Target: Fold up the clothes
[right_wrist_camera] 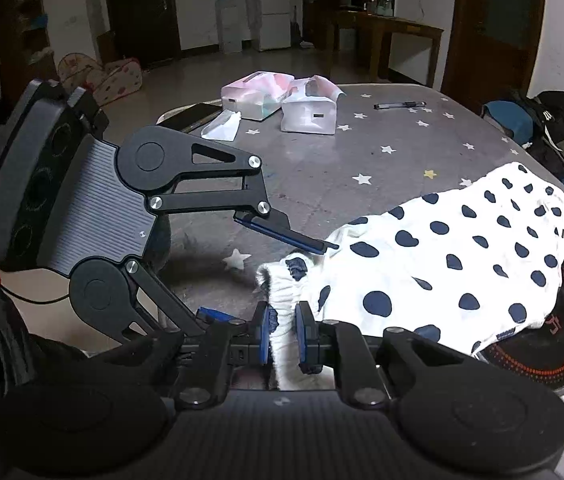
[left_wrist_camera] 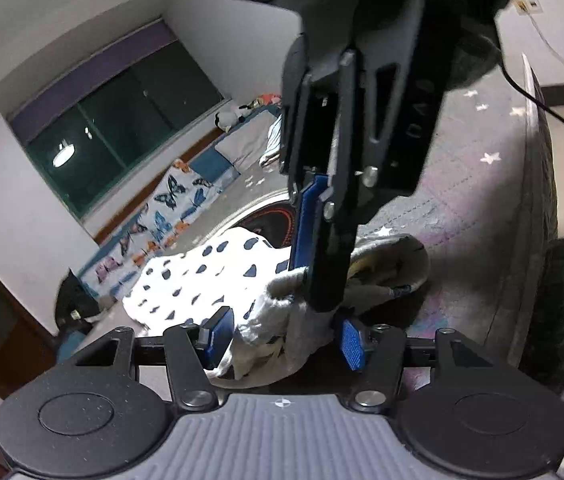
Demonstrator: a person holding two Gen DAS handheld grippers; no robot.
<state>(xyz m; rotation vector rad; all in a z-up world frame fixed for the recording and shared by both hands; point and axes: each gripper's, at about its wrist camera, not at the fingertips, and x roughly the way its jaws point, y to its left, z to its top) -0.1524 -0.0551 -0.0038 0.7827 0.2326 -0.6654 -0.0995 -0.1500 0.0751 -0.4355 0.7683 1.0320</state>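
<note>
A: What's hidden in the left wrist view?
B: Right gripper covers the garment's near end; can't tell where its tips meet cloth.
A: The right wrist view?
B: The garment's hem drops out of sight between the pads. The round black dish is half under cloth, with the text on it unreadable.

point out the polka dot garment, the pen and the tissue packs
polka dot garment (right_wrist_camera: 461, 248), right wrist view, middle of the spotted cloth
pen (right_wrist_camera: 399, 105), right wrist view, middle of its barrel
tissue packs (right_wrist_camera: 309, 114), right wrist view, front of the nearer pack
</note>
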